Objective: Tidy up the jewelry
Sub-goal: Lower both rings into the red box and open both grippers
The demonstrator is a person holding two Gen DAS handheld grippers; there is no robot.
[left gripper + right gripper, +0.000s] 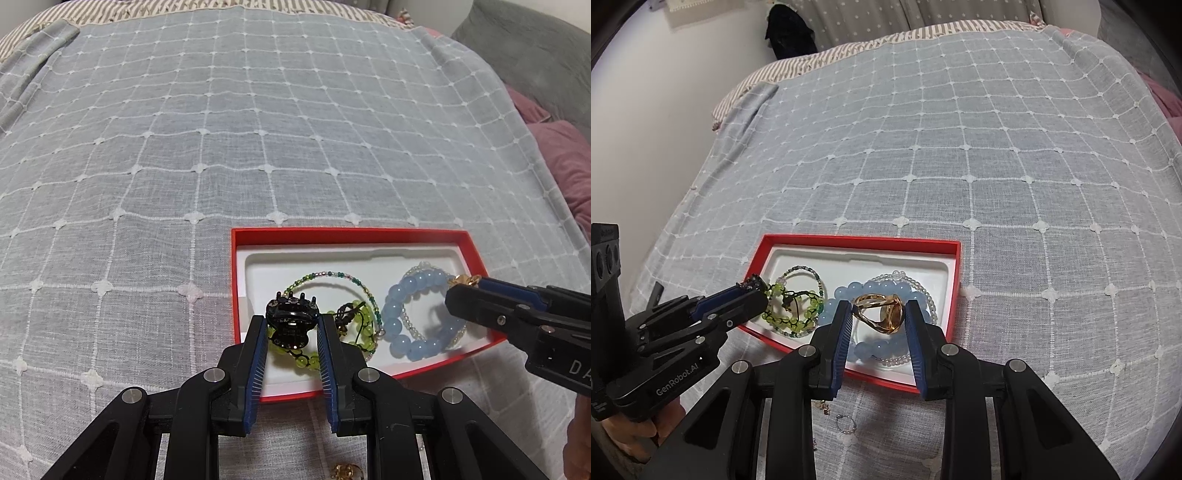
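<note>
A red box (343, 232) with a white liner lies on the bed; it also shows in the right wrist view (860, 242). In it lie a green bead bracelet (306, 363), a thin beaded strand (332, 277) and a blue bead bracelet (397, 325). My left gripper (291, 325) is shut on a black hair claw clip (290, 321), held over the box's left part. My right gripper (879, 314) is shut on a gold hair clip (881, 312), held over the blue bracelet (871, 349). The right gripper shows in the left wrist view (463, 282).
The bed carries a grey-blue checked cover (221, 129). A small ring (845, 422) and a gold piece (823, 404) lie on the cover near the box's front edge; a gold item (345, 470) shows below my left gripper. Pink cushions (561, 155) lie at the right.
</note>
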